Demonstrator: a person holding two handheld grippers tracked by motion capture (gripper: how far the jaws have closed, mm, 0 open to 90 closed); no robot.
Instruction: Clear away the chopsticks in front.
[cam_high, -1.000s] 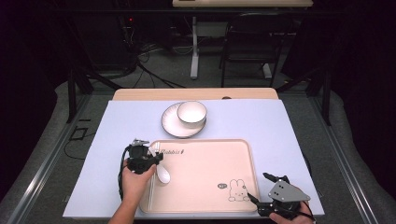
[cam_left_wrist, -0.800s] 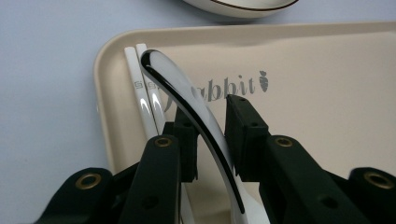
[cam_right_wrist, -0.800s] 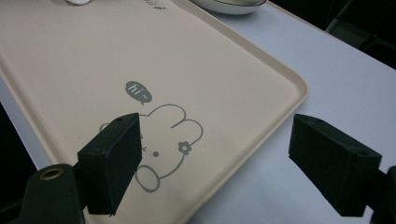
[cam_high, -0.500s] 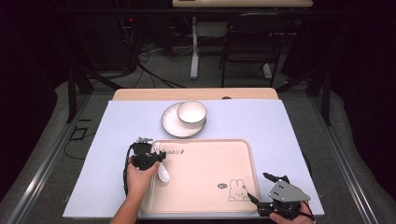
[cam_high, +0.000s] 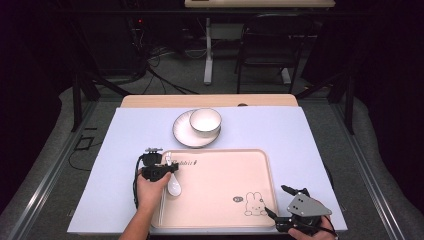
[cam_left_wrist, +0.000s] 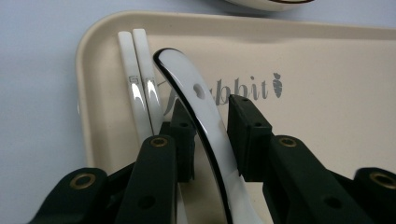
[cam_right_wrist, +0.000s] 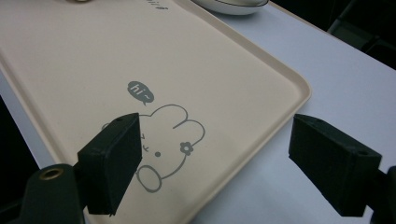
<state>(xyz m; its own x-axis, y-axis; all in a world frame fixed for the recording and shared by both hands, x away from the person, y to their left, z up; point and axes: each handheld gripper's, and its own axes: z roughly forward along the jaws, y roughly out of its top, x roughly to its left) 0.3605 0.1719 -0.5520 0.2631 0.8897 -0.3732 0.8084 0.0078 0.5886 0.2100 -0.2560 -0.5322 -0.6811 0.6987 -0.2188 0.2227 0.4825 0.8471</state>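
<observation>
Left tongs (cam_left_wrist: 210, 135) just opening, pads off spoon (cam_left_wrist: 205, 121) lying between them on tray (cam_left_wrist: 327, 116) beside chopsticks (cam_left_wrist: 140, 84), likely release. Right tongs (cam_right_wrist: 219, 163) released, idle over tray corner.

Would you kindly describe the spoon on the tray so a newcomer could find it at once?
Start at the beige tray on the pale table cover, then go to its near left corner, by the left gripper. The spoon lies there beside two white chopsticks; unlike those straight sticks, it is curved, dark-rimmed, with a hole in its handle.
</observation>
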